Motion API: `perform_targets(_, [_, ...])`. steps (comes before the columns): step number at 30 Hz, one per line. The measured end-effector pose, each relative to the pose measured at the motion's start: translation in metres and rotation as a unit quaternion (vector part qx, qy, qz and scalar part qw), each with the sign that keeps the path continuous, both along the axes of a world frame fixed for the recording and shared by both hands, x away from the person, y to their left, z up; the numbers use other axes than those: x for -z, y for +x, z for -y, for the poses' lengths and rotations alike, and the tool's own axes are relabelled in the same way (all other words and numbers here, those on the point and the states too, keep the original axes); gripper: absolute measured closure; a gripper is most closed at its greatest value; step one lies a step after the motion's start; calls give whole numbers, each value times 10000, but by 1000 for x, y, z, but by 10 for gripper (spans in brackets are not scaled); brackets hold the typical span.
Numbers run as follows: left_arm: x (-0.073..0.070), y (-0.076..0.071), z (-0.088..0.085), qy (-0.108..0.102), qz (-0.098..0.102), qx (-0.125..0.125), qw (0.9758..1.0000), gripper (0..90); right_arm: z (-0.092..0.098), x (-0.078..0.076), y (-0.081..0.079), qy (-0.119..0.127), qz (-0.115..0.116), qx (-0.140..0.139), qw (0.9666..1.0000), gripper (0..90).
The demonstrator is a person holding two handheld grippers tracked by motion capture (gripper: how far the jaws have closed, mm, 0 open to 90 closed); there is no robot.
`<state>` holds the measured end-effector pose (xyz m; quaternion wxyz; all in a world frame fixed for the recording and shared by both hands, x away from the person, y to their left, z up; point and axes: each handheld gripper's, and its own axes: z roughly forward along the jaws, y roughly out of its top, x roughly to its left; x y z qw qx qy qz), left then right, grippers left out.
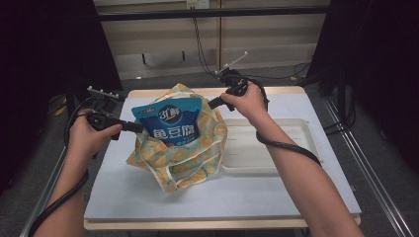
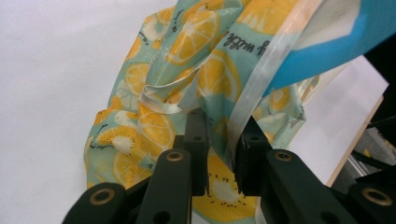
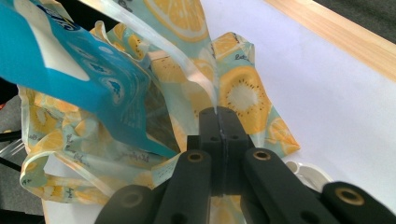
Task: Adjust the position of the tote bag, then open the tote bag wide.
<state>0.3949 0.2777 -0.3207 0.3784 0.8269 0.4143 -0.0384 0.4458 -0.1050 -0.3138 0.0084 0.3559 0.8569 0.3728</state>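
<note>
A lemon-print bag [image 1: 197, 148] sits in the middle of the white table, with a blue snack pouch [image 1: 170, 123] standing upright in its mouth. My left gripper [image 1: 138, 127] is at the bag's left edge. In the left gripper view its jaws [image 2: 224, 123] stand a little apart, and the bag's translucent rim [image 2: 252, 88] runs between them, under the pouch [image 2: 327, 42]. My right gripper [image 1: 212, 103] holds the bag's far right edge up. In the right gripper view it [image 3: 218, 112] is shut on the bag's rim [image 3: 187, 70], beside the pouch [image 3: 93, 84].
A white tray [image 1: 276, 148] lies on the table just right of the bag. The table top [image 1: 247, 197] has a wooden border, and dark curtains hang on both sides. Cables trail from both grippers along the forearms.
</note>
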Motion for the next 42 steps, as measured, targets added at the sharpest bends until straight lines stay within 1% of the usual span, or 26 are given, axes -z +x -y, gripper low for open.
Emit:
perform_targets(5, [-2, -2, -1, 95, -32, 106, 9999, 768, 0, 2, 2, 8, -13, -15, 10000, 900])
perform_targets(7, [-4, -4, -3, 102, -26, 112, 9999, 786, -1, 3, 2, 21, -24, -36, 10000, 900])
perform_targets(10, [-7, -5, -8, 147, 11, -32, 9999, 813, -1, 4, 0, -1, -8, -69, 10000, 900])
perform_targets(12, [-7, -4, -11, 81, -39, -159, 9998, 824, -1, 4, -1, 27, -23, -29, 10000, 900])
perform_targets(13, [-7, -3, -13, 123, -56, -181, 9997, 824, -1, 4, -1, 28, -20, -23, 10000, 900])
perform_targets(17, [-3, 3, -16, 161, -123, -308, 9993, 833, -1, 5, 0, 8, -26, -27, 10000, 900])
perform_targets(19, [2, 7, -17, 51, -279, -443, 9986, 848, -1, 5, 1, 11, -46, -3, 10000, 900])
perform_targets(21, [6, 11, -19, 15, -364, -448, 9983, 857, -1, 6, 3, -1, -48, -23, 10000, 900])
perform_targets(22, [8, 13, -20, 51, -383, -512, 9979, 863, -1, 7, 5, -9, -25, -14, 10000, 900])
perform_targets(24, [10, 17, -22, 170, -315, -529, 9980, 868, -1, 9, 8, 1, -37, 24, 10000, 900])
perform_targets(25, [11, 19, -22, 45, -396, -625, 9972, 871, 0, 9, 10, 14, -47, 35, 10000, 900])
perform_targets(27, [13, 23, -24, 117, -407, -600, 9973, 882, 1, 11, 13, 49, -88, 47, 9999, 900])
perform_targets(28, [14, 24, -23, 100, -413, -644, 9970, 884, 1, 12, 14, 58, -111, 93, 9999, 900])
perform_targets(29, [16, 26, -24, 130, -422, -578, 9974, 886, 2, 13, 16, 49, -113, 76, 9999, 900])
perform_targets(30, [17, 27, -23, 67, -508, -640, 9966, 888, 2, 14, 17, 45, -116, 80, 9999, 900])
perform_targets(31, [19, 29, -23, 111, -496, -669, 9965, 890, 2, 14, 18, 37, -120, 89, 9999, 900])
perform_targets(32, [20, 31, -23, 209, -528, -573, 9967, 893, 2, 15, 18, 40, -151, 98, 9998, 900])
perform_targets(33, [21, 31, -20, 113, -574, -707, 9958, 894, 2, 16, 20, 20, -110, 77, 9999, 900])
perform_targets(34, [22, 32, -20, 155, -578, -633, 9962, 894, 2, 16, 20, 33, -130, 114, 9998, 900])
perform_targets(35, [23, 33, -19, 99, -617, -657, 9959, 895, 2, 17, 22, 54, -121, 83, 9999, 900])
perform_targets(36, [24, 34, -18, 98, -591, -693, 9958, 895, 2, 17, 22, 65, -158, 139, 9998, 900])
perform_targets(38, [24, 35, -18, 181, -628, -609, 9960, 895, 3, 18, 23, 37, -162, 107, 9998, 900])
perform_targets(39, [25, 36, -18, 157, -611, -604, 9962, 895, 2, 18, 23, 48, -175, 141, 9997, 900])
perform_targets(40, [26, 35, -16, 57, -685, -709, 9951, 895, 2, 18, 23, 41, -174, 146, 9997, 900])
perform_targets(41, [26, 37, -18, 101, -686, -579, 9959, 894, 3, 19, 23, 35, -144, 100, 9998, 900])
perform_targets(42, [26, 37, -17, 149, -640, -651, 9957, 894, 3, 19, 24, 20, -145, 93, 9998, 900])
